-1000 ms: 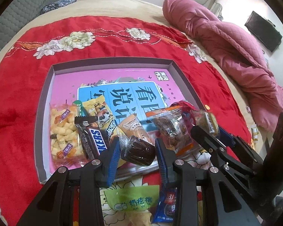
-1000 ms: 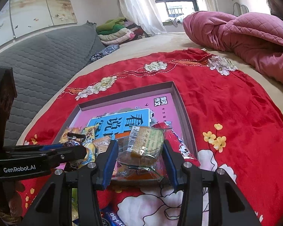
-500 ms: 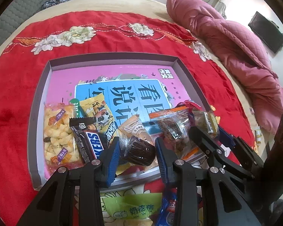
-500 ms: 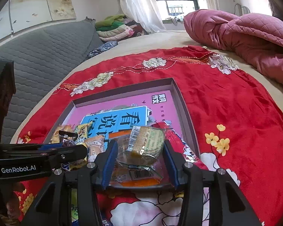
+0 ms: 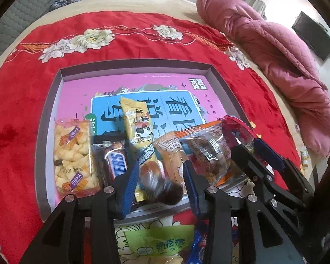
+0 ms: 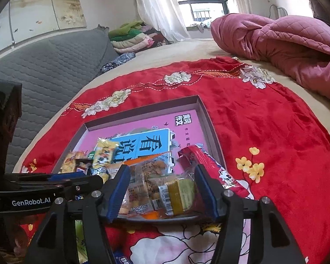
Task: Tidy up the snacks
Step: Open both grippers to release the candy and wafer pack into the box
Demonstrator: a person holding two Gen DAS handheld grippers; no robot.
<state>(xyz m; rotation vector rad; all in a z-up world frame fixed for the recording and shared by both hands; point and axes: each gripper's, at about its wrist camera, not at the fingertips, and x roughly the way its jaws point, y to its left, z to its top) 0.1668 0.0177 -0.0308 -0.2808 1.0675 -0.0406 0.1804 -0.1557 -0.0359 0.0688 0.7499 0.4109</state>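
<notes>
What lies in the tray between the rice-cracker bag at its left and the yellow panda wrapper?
In the left wrist view, a Snickers bar lies between the rice-cracker bag and the yellow panda wrapper, inside the tray.

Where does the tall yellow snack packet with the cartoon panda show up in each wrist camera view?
Left wrist view: the yellow panda packet stands near centre, lying lengthwise in the tray, just right of the Snickers bar.
Right wrist view: the same packet sits left of centre, small, above the left tool's arm.
Shared landmark: the blue panel with large characters on the tray floor.
</notes>
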